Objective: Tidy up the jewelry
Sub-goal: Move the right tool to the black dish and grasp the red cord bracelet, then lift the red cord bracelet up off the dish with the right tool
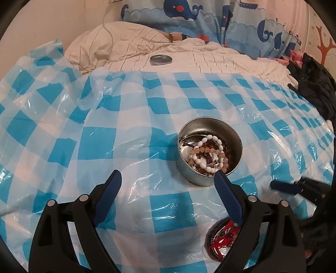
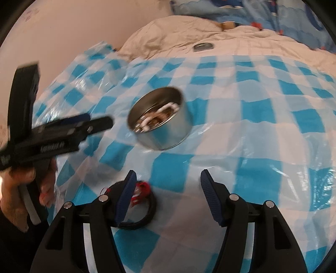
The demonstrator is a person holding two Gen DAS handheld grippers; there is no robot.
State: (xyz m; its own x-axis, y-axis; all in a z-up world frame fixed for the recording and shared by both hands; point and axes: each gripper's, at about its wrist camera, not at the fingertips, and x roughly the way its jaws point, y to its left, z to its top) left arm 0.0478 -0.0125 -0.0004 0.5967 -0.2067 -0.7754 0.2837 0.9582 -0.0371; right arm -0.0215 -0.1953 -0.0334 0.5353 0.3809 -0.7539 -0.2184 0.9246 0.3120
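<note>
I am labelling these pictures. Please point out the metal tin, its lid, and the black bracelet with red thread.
metal tin (image 1: 210, 175): left wrist view, outer front wall.
lid (image 1: 161, 59): left wrist view, flat centre.
black bracelet (image 2: 150, 206): right wrist view, right side of band.

No readable text anywhere, honestly. The only lettering I can spot is some pale print along the side of the left gripper (image 2: 100, 124) body in the right wrist view, plus another bit near its handle end, and both are too motion-blurred to make out a single character. The curtain (image 1: 189, 12) has whale and boat cartoons but no words on it.
</note>
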